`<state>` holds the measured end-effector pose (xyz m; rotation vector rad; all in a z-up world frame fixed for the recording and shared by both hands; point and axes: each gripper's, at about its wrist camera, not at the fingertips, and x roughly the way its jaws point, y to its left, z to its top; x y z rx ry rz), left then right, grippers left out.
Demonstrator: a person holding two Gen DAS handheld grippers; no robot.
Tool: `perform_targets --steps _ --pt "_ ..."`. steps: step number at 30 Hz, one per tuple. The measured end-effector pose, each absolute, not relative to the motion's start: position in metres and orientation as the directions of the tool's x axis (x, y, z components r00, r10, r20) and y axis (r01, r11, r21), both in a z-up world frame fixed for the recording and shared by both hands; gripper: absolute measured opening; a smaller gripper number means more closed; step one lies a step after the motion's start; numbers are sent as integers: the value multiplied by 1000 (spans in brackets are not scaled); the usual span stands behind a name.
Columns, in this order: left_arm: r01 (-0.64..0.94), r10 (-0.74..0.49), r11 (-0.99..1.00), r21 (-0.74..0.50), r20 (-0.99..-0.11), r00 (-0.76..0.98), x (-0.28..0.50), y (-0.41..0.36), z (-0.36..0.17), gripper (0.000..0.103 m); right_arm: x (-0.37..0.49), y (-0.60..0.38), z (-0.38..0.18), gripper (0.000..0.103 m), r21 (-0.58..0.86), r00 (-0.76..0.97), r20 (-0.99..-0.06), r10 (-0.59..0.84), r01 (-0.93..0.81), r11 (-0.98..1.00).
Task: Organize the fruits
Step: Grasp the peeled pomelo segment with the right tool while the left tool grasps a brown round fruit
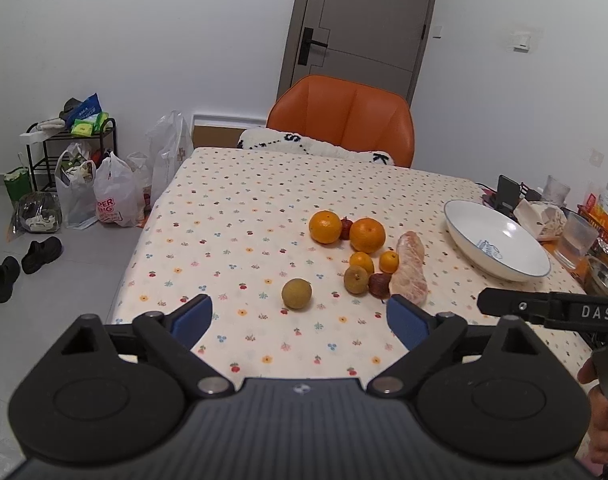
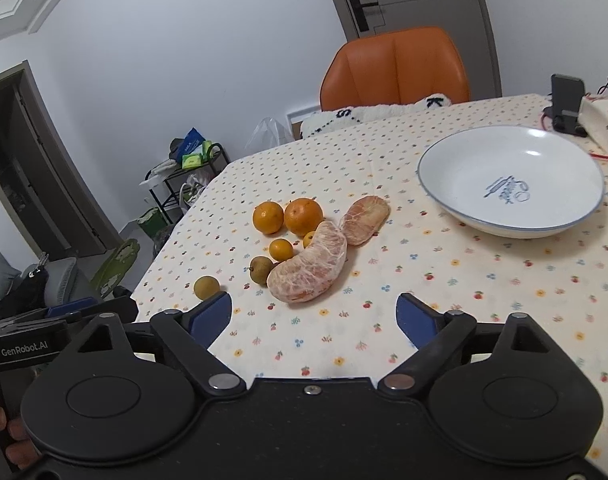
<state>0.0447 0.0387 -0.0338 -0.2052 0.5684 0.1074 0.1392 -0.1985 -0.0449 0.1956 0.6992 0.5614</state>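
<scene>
You are holding the left gripper (image 1: 300, 316) and the right gripper (image 2: 313, 314) wide open and empty, hovering at the near edge of the surface (image 1: 232, 216) to line up a first pick. The oranges (image 1: 367, 235), brown fruits (image 1: 296, 293) and pomelo segments (image 2: 309, 266) are sitting clustered mid-surface, while the white bowl (image 2: 435, 160) is waiting empty to their right.

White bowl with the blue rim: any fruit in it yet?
No. The white bowl with the blue rim holds nothing, showing only its blue printed mark; the fruits lie on the patterned tablecloth.
</scene>
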Motion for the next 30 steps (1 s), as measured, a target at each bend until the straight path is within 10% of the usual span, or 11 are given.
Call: perform_targets --steps 30 --pt "-152 -33 957 -246 -615 788 118 56 -73 38 216 -142 -81 85 345 564 -629 535 -414 842"
